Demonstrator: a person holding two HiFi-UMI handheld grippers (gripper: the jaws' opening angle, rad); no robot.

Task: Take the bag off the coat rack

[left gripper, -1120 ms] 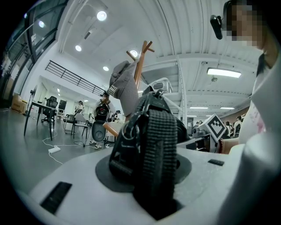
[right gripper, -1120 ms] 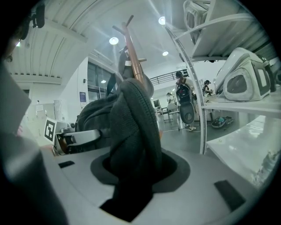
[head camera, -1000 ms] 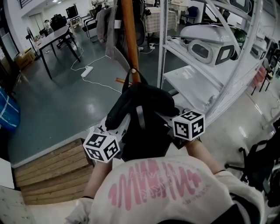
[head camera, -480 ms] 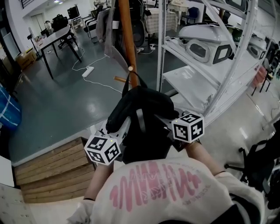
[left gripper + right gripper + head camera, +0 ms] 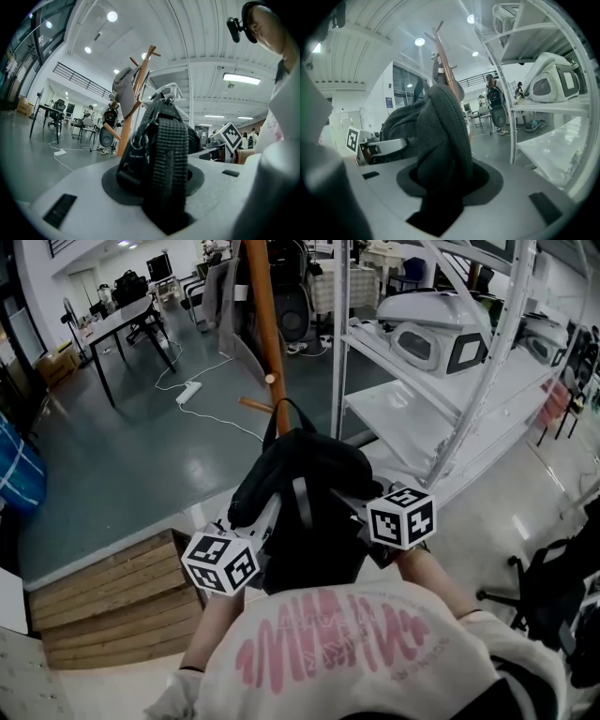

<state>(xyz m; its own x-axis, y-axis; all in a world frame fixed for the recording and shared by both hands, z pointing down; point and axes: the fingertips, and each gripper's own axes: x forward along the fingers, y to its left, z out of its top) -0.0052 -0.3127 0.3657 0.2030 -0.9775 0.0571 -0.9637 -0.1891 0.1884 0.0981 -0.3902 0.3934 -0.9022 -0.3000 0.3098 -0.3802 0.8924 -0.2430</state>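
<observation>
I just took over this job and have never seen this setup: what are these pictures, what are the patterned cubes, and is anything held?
There is no robot arm: a person holds a tool with a two-jaw claw in each hand. The patterned cube on each is part of the tool. One picture comes from a camera on the person's head, looking down; the other two come from cameras riding on the tools, looking along their jaws. The left claw is shut on a woven strap of the black bag, the right claw on a thick dark fold of it. Ahead stands the wooden coat rack, with white shelving to its right. The bag's top loop sits close to the rack; whether it is clear of the pegs I cannot tell.
</observation>
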